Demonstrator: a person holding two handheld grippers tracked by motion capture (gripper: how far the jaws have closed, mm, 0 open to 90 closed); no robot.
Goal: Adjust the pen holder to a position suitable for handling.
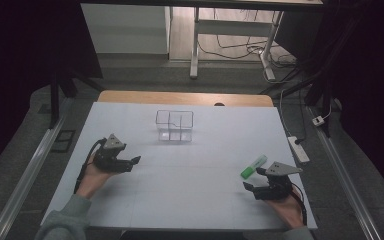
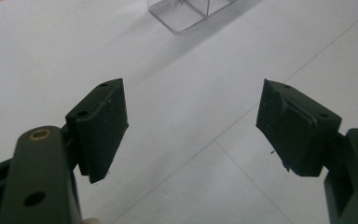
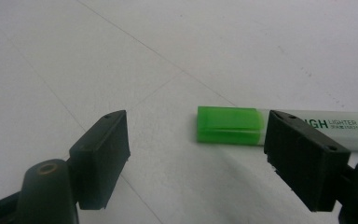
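We find a white surface (image 1: 190, 175) set on a wooden desk, viewed from above, with a person's forearms entering from the near edge. The left gripper (image 1: 130, 162) is held in the left hand (image 1: 92, 176) over the left part of the surface, its fingers pointing toward the middle. In the left gripper view its fingers (image 2: 103, 126) stand spread wide apart with bare surface between them; they hold nothing.

The right gripper (image 1: 255, 180) is held in the right hand (image 1: 289, 207) over the near right part of the surface. In the right gripper view its fingers (image 3: 100, 156) are likewise spread wide and empty.

A green highlighter (image 1: 253, 166) lies flat on the surface just beyond the right gripper, angled toward the far right. In the right gripper view we note its green cap end (image 3: 230, 124) lying between the two fingers' lines of sight, while its pale printed barrel runs behind the right-hand finger; we cannot tell whether that finger touches it.

A clear plastic organiser (image 1: 174, 125) with inner dividers stands upright toward the far middle of the surface, well apart from both grippers and the highlighter. Its near corner (image 2: 186, 14) appears at the top of the left gripper view. A white power strip (image 1: 298, 148) lies on the floor beside the right edge of the desk.
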